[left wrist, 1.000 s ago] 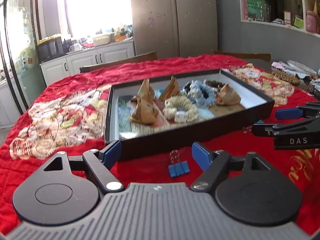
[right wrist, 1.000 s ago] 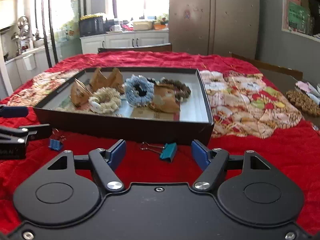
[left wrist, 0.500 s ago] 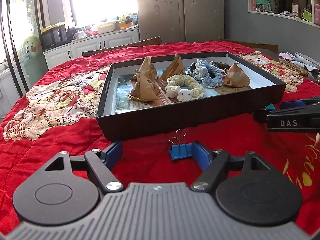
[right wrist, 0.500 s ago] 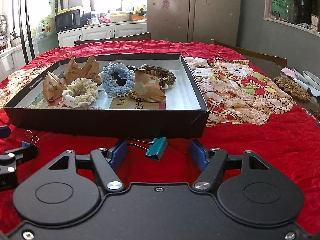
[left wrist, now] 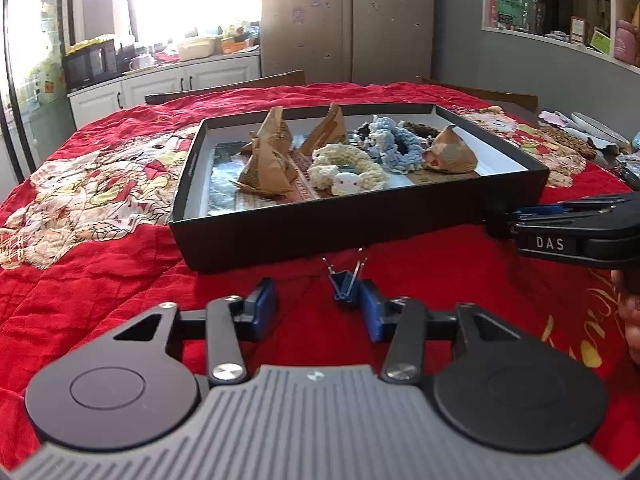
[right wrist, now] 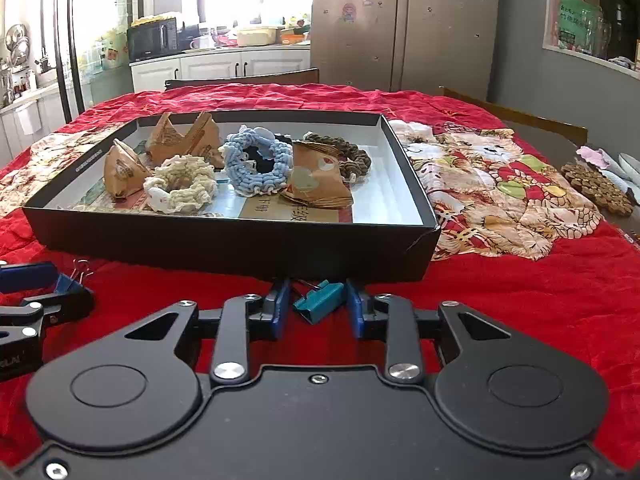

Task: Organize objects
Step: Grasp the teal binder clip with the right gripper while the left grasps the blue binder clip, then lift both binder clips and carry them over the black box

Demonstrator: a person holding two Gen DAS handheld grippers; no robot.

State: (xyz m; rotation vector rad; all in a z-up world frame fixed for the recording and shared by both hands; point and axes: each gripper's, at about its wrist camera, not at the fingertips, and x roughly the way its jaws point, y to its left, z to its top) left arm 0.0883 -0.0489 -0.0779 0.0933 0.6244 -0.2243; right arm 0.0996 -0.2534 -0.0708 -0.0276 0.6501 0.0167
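Note:
A small blue binder clip (left wrist: 343,287) stands on the red quilt just before the black box (left wrist: 360,236). My left gripper (left wrist: 316,308) has its jaws closing around the clip. The right pad touches it and a wide gap stays on the left. A teal binder clip (right wrist: 320,300) lies tilted between the fingers of my right gripper (right wrist: 316,304), whose jaws are closing too. Its right pad meets the clip and a sliver of gap shows on the left. In the box (right wrist: 240,240) are folded paper pouches and crocheted rings.
From the left wrist view my right gripper (left wrist: 520,216) reaches in from the right, with a hand (left wrist: 630,320) behind it. A cork mat (right wrist: 596,184) and small items lie at the table's far right. Chair backs stand behind the table.
Both pairs of jaws have narrowed a lot. The blue clip has turned up on edge against the left gripper's right finger. The teal clip now sits between the right gripper's fingers.

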